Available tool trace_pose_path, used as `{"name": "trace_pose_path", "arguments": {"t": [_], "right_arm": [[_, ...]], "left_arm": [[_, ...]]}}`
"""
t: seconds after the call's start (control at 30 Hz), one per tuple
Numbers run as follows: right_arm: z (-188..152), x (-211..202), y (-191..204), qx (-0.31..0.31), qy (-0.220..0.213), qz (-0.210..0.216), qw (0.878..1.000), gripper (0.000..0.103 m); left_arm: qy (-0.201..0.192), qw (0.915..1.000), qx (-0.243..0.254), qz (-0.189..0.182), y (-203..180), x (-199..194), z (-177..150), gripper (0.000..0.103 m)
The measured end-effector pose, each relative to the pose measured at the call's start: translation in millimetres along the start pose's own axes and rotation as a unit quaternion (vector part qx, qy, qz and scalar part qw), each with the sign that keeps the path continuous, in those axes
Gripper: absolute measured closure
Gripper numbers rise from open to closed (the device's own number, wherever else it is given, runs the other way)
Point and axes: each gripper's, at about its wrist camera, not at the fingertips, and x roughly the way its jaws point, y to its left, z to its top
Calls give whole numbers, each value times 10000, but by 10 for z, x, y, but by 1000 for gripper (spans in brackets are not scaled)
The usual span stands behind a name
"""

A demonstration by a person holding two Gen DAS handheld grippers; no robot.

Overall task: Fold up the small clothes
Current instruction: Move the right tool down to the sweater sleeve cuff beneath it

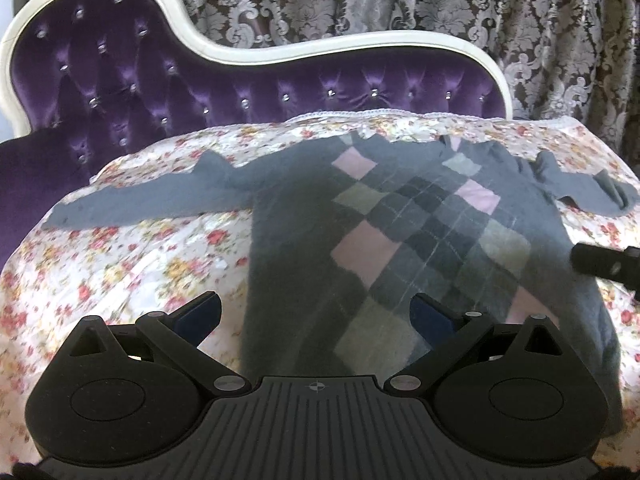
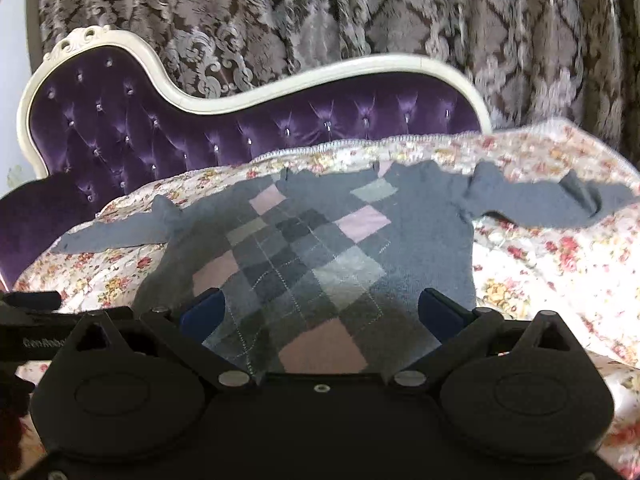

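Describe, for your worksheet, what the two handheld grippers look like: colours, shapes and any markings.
Both are matte black. The left gripper has a ribbed base with a small crosshair mark, two round disc housings, triangular cut-outs, silver pivot pins and dark blue finger pads. The right gripper has the same shape and blue pads; its base is plain with one screw. No hands or sleeves show.
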Motion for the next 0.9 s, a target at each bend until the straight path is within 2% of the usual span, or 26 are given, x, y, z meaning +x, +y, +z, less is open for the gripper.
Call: {"name": "trace_pose_path", "arguments": {"t": [0.2,0.33,0.43,0.53,0.7,0.9], "right_arm": [[328,186,-454,426,308,-87,9986,1],[536,418,-861,847,707,-369,9932,1],[557,557,-1107,1193,1024,-622,9856,1],[476,594,-1122,1162,1184,-665,9839,1],[387,513,-1017,1211,1375,-292,9826,1],[480,293,-814,1101,1155,-11,9872,1]], "left_arm": [[120,9994,311,-42,-99,305,113,1],[326,9984,327,-312,-97,477,160,1],[441,9980,254,-366,-50,503,150,1],[475,9979,247,-354,-2,409,139,1],[298,9989,218,-272,96,144,228,1],[-19,9996,148,-226,162,-196,319,1]]}}
